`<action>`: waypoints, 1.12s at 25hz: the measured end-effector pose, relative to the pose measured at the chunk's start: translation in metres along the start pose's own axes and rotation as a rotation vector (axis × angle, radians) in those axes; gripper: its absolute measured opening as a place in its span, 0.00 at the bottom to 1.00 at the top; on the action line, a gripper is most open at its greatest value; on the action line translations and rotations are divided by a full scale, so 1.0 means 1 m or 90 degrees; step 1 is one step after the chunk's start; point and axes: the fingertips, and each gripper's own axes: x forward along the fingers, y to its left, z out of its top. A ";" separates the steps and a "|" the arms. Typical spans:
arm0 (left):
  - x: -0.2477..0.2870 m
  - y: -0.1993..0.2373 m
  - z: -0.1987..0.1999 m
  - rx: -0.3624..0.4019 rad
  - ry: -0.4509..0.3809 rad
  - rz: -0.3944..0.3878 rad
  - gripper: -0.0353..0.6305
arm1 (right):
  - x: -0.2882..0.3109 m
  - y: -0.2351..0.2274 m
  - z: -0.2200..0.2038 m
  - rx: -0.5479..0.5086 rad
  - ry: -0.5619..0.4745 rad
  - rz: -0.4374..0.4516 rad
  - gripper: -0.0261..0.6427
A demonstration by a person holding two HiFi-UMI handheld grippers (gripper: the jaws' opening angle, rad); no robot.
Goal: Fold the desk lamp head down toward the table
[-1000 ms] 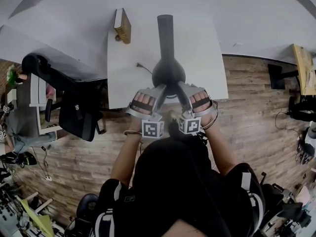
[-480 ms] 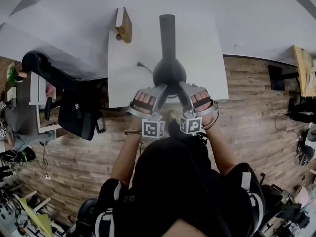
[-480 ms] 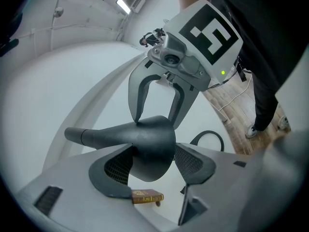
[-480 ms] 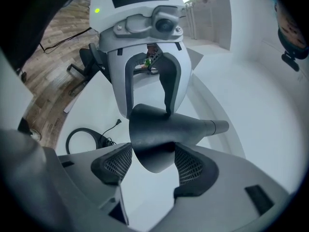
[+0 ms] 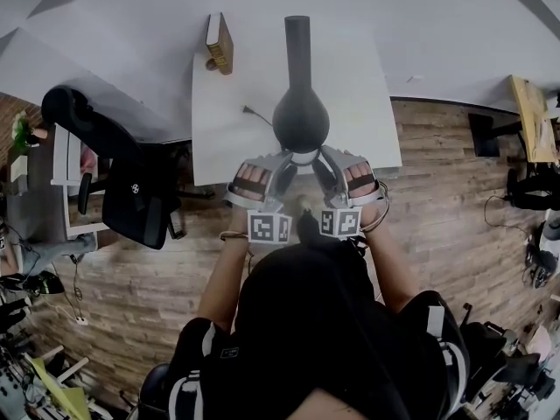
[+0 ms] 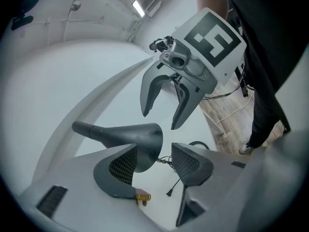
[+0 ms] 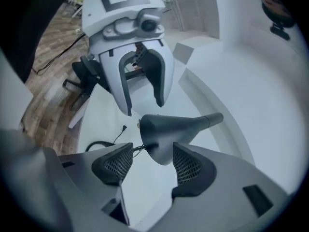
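Observation:
A black desk lamp stands on the white table (image 5: 359, 86), its cone-shaped head (image 5: 300, 121) on a straight neck (image 5: 297, 46). My left gripper (image 5: 275, 161) and right gripper (image 5: 329, 159) flank the head's wide end. In the left gripper view the lamp head (image 6: 128, 134) lies by the left pad of my left gripper (image 6: 159, 161), whose jaws have just been closing; the pads do not press it. The right gripper (image 6: 160, 121) hangs opposite. In the right gripper view the lamp head (image 7: 169, 127) dips between the jaws of my right gripper (image 7: 147, 168), unclamped.
A small brown book (image 5: 219, 44) stands at the table's far left corner. The lamp's cord (image 5: 254, 116) trails across the top, and a cable coil (image 6: 199, 144) lies near the edge. A black office chair (image 5: 131, 191) stands on the wood floor at the left.
Both grippers have shifted a little along the lamp head and rolled slightly. A pale rim of the lamp head now shows between them.

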 end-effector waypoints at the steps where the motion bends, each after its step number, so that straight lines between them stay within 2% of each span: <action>1: -0.008 -0.002 0.000 -0.012 -0.002 0.002 0.39 | -0.008 -0.001 0.004 0.038 -0.001 0.000 0.44; 7: -0.064 -0.003 0.003 -0.165 -0.044 0.019 0.30 | -0.048 -0.011 0.030 0.282 -0.007 -0.018 0.27; 12: -0.114 -0.018 0.005 -0.250 -0.059 0.024 0.23 | -0.084 -0.013 0.051 0.470 -0.006 -0.030 0.11; 15: -0.144 -0.025 0.008 -0.327 -0.089 0.033 0.19 | -0.109 -0.017 0.067 0.583 -0.025 -0.037 0.06; 19: -0.183 -0.033 0.018 -0.493 -0.159 0.006 0.18 | -0.141 -0.018 0.084 0.659 -0.028 -0.042 0.06; 21: -0.201 -0.031 0.020 -0.560 -0.181 0.010 0.16 | -0.155 -0.019 0.091 0.688 -0.034 -0.047 0.06; 25: -0.227 -0.022 0.024 -0.627 -0.201 0.039 0.12 | -0.179 -0.025 0.103 0.721 -0.047 -0.068 0.06; 28: -0.239 -0.021 0.027 -0.657 -0.201 0.061 0.10 | -0.194 -0.029 0.108 0.742 -0.055 -0.072 0.06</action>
